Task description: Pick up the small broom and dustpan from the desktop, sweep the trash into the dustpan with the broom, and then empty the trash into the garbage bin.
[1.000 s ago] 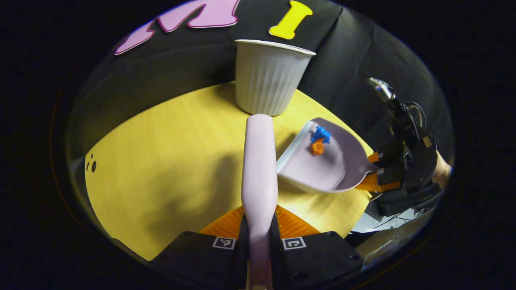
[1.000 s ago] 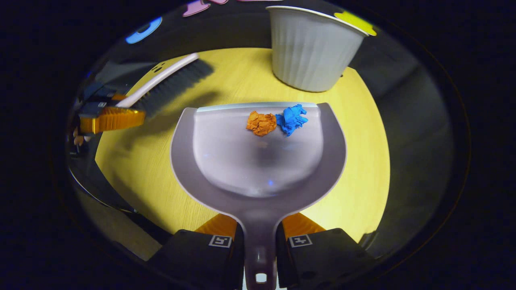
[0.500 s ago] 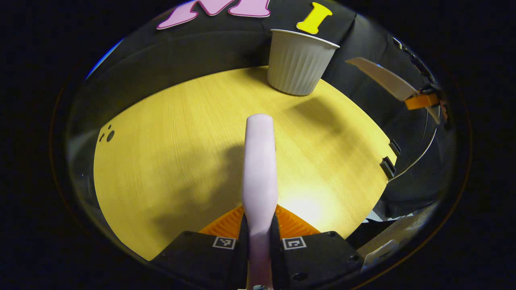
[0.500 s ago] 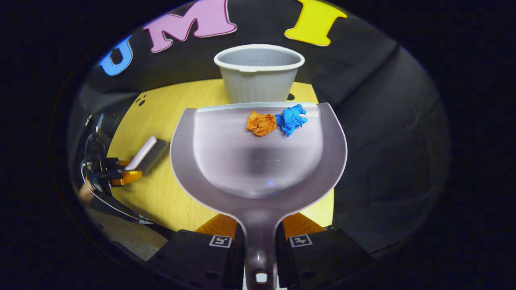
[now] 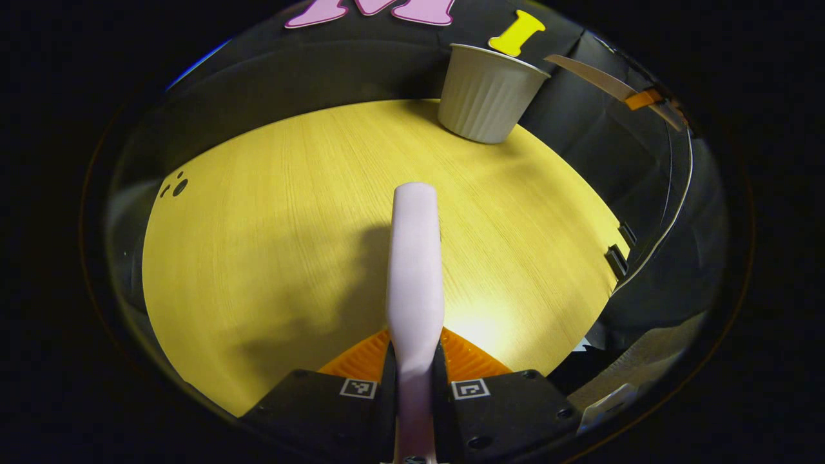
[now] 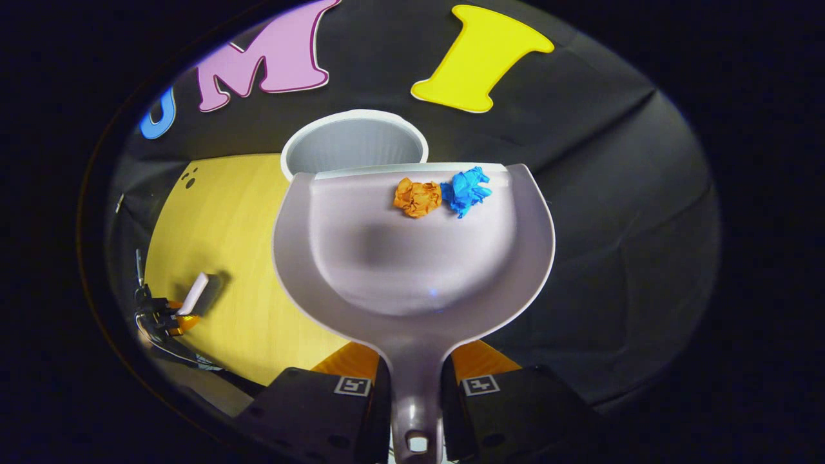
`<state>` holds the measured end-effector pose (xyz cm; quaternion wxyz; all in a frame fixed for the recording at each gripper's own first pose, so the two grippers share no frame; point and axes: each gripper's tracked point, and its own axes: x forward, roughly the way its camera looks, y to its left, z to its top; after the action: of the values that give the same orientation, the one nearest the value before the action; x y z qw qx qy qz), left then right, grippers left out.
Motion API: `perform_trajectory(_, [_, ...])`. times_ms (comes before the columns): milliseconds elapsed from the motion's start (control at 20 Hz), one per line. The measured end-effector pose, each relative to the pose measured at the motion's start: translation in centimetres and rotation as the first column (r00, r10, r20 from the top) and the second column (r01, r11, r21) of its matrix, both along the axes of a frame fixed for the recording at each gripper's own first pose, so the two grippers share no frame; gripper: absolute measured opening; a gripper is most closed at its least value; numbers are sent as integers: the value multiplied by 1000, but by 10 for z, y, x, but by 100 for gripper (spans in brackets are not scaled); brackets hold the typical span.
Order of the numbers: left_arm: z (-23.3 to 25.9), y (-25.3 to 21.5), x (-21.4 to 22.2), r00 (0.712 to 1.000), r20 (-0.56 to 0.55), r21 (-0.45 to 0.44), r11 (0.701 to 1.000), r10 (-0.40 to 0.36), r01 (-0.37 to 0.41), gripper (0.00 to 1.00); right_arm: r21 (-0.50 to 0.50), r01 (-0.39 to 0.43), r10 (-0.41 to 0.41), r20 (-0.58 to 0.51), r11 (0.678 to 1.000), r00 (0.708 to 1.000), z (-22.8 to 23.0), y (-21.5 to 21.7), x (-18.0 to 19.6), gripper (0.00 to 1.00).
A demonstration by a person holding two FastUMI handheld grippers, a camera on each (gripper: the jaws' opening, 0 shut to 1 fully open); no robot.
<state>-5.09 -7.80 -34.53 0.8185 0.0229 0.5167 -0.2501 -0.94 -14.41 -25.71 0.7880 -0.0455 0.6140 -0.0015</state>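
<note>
My right gripper (image 6: 416,380) is shut on the handle of the pale lilac dustpan (image 6: 412,258), held high with its front lip just over the near rim of the white ribbed garbage bin (image 6: 354,142). An orange paper ball (image 6: 417,197) and a blue paper ball (image 6: 465,190) lie side by side near the pan's front edge. My left gripper (image 5: 416,367) is shut on the pale lilac broom (image 5: 416,264), held low over the yellow desktop (image 5: 277,238). The bin (image 5: 486,93) stands at the table's far edge, with the raised dustpan (image 5: 596,74) to its right. The broom (image 6: 196,295) lies far below at left.
The round yellow wooden table (image 6: 219,258) has small dark holes (image 5: 175,187) near its left edge. Black cloth walls close in behind the bin. A cable (image 5: 670,212) and black clips (image 5: 617,258) hang at the table's right edge.
The dustpan with both paper balls has risen and moved toward the bin, its lip now over the rim. The broom has drawn back from the bin.
</note>
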Motion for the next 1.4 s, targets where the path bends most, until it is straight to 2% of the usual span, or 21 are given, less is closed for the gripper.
perform_trajectory(100, [-2, 6, 1, 1000, -3, -8, 1000, 15, -15, 28, -45, -29, 28, -20, 999, 999, 1, -10, 18, 37])
perform_trajectory(150, [-4, 8, 2, 1000, -4, -12, 1000, 21, -21, 27, -74, -44, 42, -28, 996, 999, 4, -15, 27, 31])
perform_trajectory(200, [-4, 9, 2, 1000, -6, -16, 1000, 26, -27, 28, -109, -71, 67, -34, 992, 997, 5, -18, 39, 36])
perform_trajectory(350, [-7, 15, 2, 999, -14, -25, 999, 41, -41, 28, -199, -164, 151, -79, 966, 985, 8, -25, 70, 36])
perform_trajectory(400, [-7, 17, 3, 999, -15, -26, 999, 42, -43, 28, -225, -197, 180, -97, 954, 979, 9, -25, 78, 41])
perform_trajectory(450, [-9, 17, 3, 999, -15, -26, 999, 43, -43, 28, -244, -226, 203, -114, 943, 972, 9, -26, 85, 41])
perform_trajectory(500, [-10, 18, 3, 999, -15, -24, 999, 45, -45, 28, -254, -245, 219, -127, 935, 967, 10, -25, 93, 36])
perform_trajectory(800, [-7, 30, 5, 998, -14, 1, 998, 57, -57, 28, -281, -347, 289, -230, 894, 929, -5, -18, 107, 36])
perform_trajectory(850, [-6, 31, 4, 998, -15, 2, 998, 60, -60, 27, -287, -364, 301, -240, 886, 923, -6, -17, 107, 40])
perform_trajectory(900, [-5, 30, 4, 998, -18, 3, 998, 63, -63, 28, -287, -375, 310, -247, 881, 918, -8, -17, 107, 36])
perform_trajectory(1100, [-4, 28, 0, 997, -22, 5, 997, 75, -75, 28, -272, -359, 304, -224, 893, 926, -6, -16, 108, 36])
perform_trajectory(1150, [-3, 26, -2, 997, -22, 5, 997, 78, -77, 28, -277, -347, 297, -207, 896, 932, -5, -18, 109, 40])
perform_trajectory(1200, [-3, 25, -2, 997, -20, 4, 997, 77, -77, 28, -282, -339, 294, -190, 897, 937, -5, -20, 109, 36])
perform_trajectory(1300, [-2, 25, 0, 997, -13, 13, 997, 75, -74, 28, -285, -321, 288, -150, 903, 946, -6, -20, 111, 40])
perform_trajectory(1350, [-2, 24, 0, 997, -12, 17, 997, 76, -75, 27, -278, -306, 280, -133, 911, 951, -6, -19, 111, 36])
perform_trajectory(1400, [-1, 25, 1, 997, -11, 20, 997, 79, -78, 27, -271, -294, 274, -112, 916, 955, -6, -18, 111, 36])
